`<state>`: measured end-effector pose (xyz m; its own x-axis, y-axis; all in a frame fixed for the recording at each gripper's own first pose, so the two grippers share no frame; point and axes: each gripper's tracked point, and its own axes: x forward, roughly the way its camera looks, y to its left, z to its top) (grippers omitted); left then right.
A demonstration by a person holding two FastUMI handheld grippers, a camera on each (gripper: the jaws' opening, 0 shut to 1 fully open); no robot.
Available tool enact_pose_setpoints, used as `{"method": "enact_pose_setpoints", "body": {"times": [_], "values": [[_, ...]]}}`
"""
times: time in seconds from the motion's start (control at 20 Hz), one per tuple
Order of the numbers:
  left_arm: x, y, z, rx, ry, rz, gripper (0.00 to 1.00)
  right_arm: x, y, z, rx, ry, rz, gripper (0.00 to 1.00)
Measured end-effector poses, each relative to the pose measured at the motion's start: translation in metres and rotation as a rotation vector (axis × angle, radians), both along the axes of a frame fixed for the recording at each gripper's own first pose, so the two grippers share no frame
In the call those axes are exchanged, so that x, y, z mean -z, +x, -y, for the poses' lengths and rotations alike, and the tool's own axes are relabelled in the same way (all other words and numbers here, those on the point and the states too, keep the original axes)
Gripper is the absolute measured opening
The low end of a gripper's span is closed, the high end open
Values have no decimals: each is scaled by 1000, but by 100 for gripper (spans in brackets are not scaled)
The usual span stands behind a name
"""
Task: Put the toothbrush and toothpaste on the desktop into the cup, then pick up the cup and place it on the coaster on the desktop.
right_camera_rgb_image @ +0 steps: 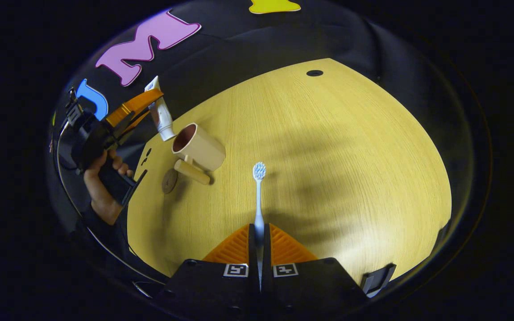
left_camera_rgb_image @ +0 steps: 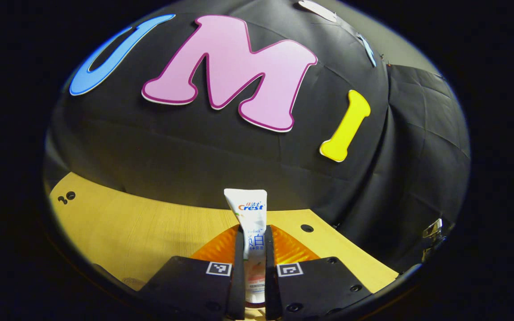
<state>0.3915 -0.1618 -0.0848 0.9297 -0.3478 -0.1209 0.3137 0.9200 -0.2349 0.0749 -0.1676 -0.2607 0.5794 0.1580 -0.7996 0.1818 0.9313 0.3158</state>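
Orange fingers of my left gripper (left_camera_rgb_image: 253, 243) pinch the toothpaste (left_camera_rgb_image: 250, 223) from both sides; the white tube stands up between them, its flat end rising past my fingertips toward the black wall, with the wooden desk (left_camera_rgb_image: 150, 223) below. In the right gripper view that same tube (right_camera_rgb_image: 161, 111) hangs cap-down just above the mouth of the cup (right_camera_rgb_image: 199, 147), close to its rim, and a hand (right_camera_rgb_image: 103, 178) grips the handle behind it. The tan cup sits on the desk (right_camera_rgb_image: 328, 156), its handle toward me, and a small round coaster (right_camera_rgb_image: 169, 180) lies just beside it. My right gripper (right_camera_rgb_image: 259, 232) is closed tight on the toothbrush (right_camera_rgb_image: 258, 196), whose handle runs straight out from between my fingers, bristled head farthest from me, stopping near the cup.
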Motion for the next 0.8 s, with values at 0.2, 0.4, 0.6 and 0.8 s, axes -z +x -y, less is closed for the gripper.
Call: {"method": "enact_pose_setpoints", "body": {"times": [0.2, 0.4, 0.6, 0.8], "values": [[22, 6, 0, -3, 53, -4, 23, 6, -7, 2, -19, -12, -20, 5], [38, 2, 3, 10, 99, -16, 25, 7, -5, 0, -33, -1, -27, 5], [48, -5, 3, 13, 134, -47, 36, 8, -2, -8, -41, 18, -15, 5], [33, -25, -8, -9, 135, -37, 94, 1, 6, -8, -36, 28, 16, 5]]}}
